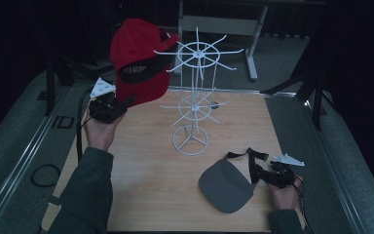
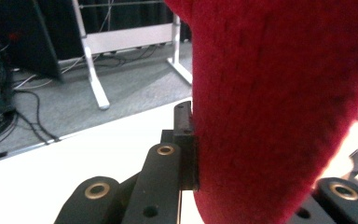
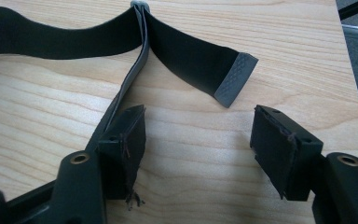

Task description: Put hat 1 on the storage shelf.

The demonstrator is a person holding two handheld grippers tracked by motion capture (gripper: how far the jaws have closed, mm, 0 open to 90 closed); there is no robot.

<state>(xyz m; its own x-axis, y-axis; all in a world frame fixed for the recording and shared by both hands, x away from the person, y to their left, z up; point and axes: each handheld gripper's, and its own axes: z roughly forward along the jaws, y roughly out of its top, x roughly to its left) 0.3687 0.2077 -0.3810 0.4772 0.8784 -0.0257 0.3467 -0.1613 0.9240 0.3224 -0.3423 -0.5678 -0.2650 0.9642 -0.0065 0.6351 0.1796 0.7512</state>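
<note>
Your left gripper (image 1: pixel 111 108) pinches the red cap (image 1: pixel 139 61) just beside the rack (image 1: pixel 195 97), up high. It may snag a prong and tip the rack. Your right gripper (image 1: pixel 272 176) gapes wide near the visor (image 1: pixel 226 185).

Wire rack (image 1: pixel 193 97) stood mid-table (image 1: pixel 146 185); cap (image 1: pixel 139 61) hung left of its top, above the left gripper (image 1: pixel 121 105); visor (image 1: pixel 226 185) lay front-right, right gripper (image 1: pixel 268 174) beside its strap (image 3: pixel 186 56).

Red cap (image 1: pixel 139 63) with black band, held up off the table, over its far-left part. Grey visor (image 1: pixel 225 185) lies flat near the front-right corner, black strap (image 3: pixel 121 37) unfastened.
</note>
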